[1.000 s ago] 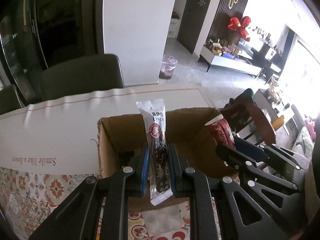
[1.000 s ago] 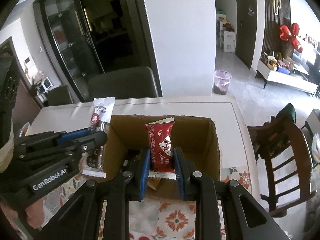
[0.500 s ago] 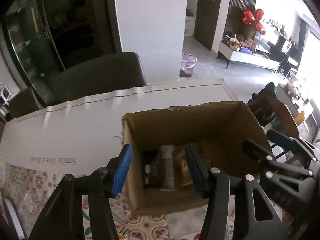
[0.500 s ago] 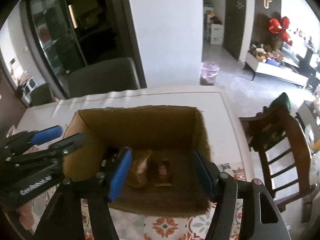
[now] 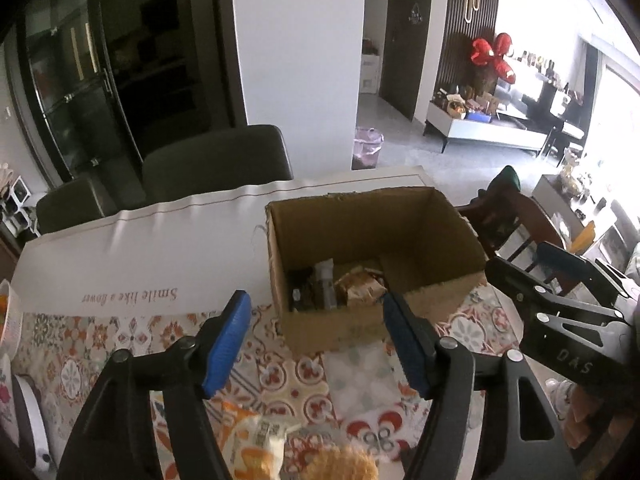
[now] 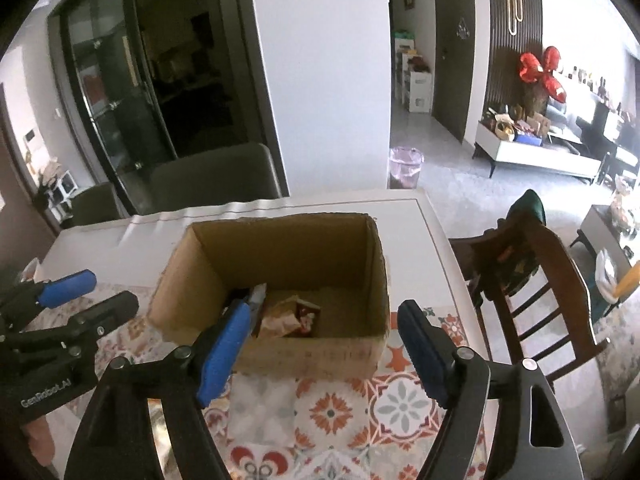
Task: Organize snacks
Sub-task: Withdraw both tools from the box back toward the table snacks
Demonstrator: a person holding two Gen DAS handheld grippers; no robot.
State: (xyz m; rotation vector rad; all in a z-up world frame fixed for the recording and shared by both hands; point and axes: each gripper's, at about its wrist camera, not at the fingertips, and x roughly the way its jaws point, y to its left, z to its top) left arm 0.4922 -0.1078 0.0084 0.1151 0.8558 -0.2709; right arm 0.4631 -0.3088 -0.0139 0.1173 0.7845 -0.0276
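The white cloth (image 5: pixel 132 256) on the table carries the pinkish line "Smile like a flower", seen upside down in the left wrist view. In the right wrist view, the left gripper (image 6: pixel 80 300) bears "GenRobot.AI" in white on its black body. In the left wrist view, the right gripper (image 5: pixel 536 264) shows the raised letters "DAS". Print on the snack packets is too small to read.

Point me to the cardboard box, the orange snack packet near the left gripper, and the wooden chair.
cardboard box (image 6: pixel 320 354): right wrist view, front outer wall.
orange snack packet (image 5: pixel 256 446): left wrist view, upper part of the wrapper.
wooden chair (image 6: pixel 560 276): right wrist view, top rail of the backrest.
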